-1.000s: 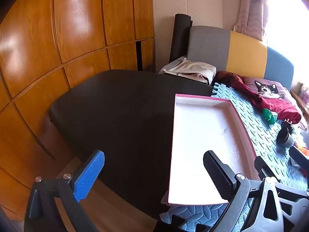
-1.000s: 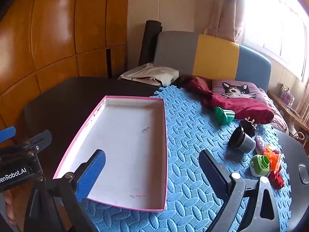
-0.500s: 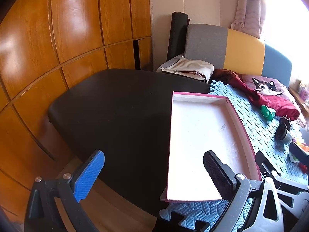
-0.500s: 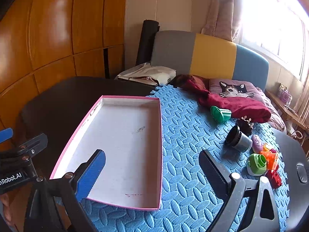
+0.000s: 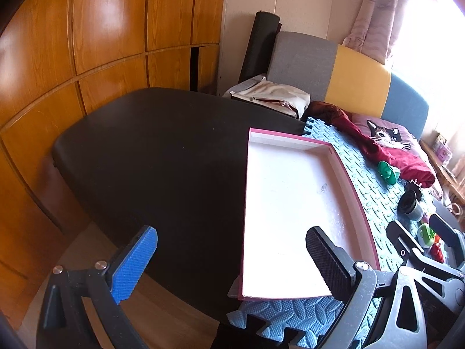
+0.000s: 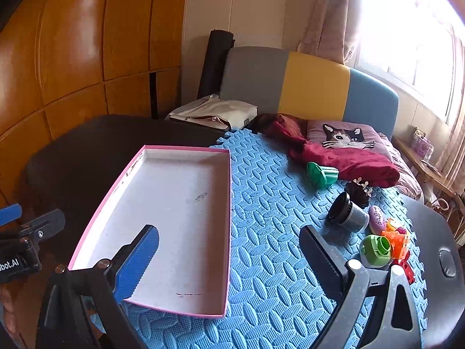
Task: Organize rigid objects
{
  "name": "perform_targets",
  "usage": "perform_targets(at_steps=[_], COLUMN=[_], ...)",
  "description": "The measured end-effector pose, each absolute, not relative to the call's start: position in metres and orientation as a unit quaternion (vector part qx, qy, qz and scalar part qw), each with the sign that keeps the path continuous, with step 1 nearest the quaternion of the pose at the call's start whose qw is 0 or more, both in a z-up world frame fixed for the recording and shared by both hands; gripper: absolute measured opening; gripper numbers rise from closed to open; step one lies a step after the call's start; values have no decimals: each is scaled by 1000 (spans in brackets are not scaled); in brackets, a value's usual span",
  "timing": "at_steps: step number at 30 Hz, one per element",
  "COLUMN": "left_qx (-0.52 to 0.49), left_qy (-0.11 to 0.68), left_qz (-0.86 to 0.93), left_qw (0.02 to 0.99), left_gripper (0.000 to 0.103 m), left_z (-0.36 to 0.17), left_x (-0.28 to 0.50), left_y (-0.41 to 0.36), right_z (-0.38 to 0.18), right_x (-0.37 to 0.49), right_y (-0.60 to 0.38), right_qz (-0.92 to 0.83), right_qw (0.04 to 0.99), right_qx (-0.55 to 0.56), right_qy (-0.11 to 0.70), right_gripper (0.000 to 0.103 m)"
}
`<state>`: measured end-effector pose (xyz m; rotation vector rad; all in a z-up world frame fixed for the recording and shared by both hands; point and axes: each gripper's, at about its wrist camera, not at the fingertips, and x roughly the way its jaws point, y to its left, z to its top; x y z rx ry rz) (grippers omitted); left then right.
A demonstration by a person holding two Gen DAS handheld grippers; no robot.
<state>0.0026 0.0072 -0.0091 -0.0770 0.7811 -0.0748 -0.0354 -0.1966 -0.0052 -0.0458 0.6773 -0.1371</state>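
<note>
Wooden wardrobe panels (image 5: 101, 29) back the left wrist view; below them a black table (image 5: 159, 151). Left gripper (image 5: 232, 264): jaws wide apart, holding nothing, hanging over the table's near edge. Pink-rimmed box tray (image 5: 287, 138) lies right of centre, empty, half on a blue foam mat (image 5: 375, 192). Right gripper's frame shows at the right edge.

Right wrist view: right gripper (image 6: 229, 258) also spread wide and empty, over the mat's near part, just right of the tray (image 6: 226, 203). Toys sit in a loose cluster at the mat's right side, well apart from the tray: green funnel-shaped piece (image 6: 321, 174) far, dark cylindrical cup (image 6: 347, 212) on its side, purple oval (image 6: 376, 219), green round toy (image 6: 375, 250), orange block (image 6: 396, 240), red block (image 6: 405, 270) near.

Judgement: nothing sorted yet; first pick pending. Next move likely the right gripper swinging right to one toy. Toys touch one another, so the fingers may snag a neighbour. Maroon cloth (image 6: 348, 160) crowds the funnel.
</note>
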Motion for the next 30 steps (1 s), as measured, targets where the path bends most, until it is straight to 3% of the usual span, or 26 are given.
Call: perform_targets(at_steps=[18, 30], left_qx=[-20, -51], left_qy=[394, 429], left_qz=[-108, -236], left_qw=[913, 870], left_gripper=[103, 103], left_z=[-6, 3], left_x=[12, 46], left_y=[-28, -97], right_z=[-15, 3], right_x=[-33, -37], right_y=[-242, -378], right_qz=[-99, -146], right_qw=[933, 924], right_qx=[-3, 40], right_qy=[346, 351], right_gripper=[99, 99])
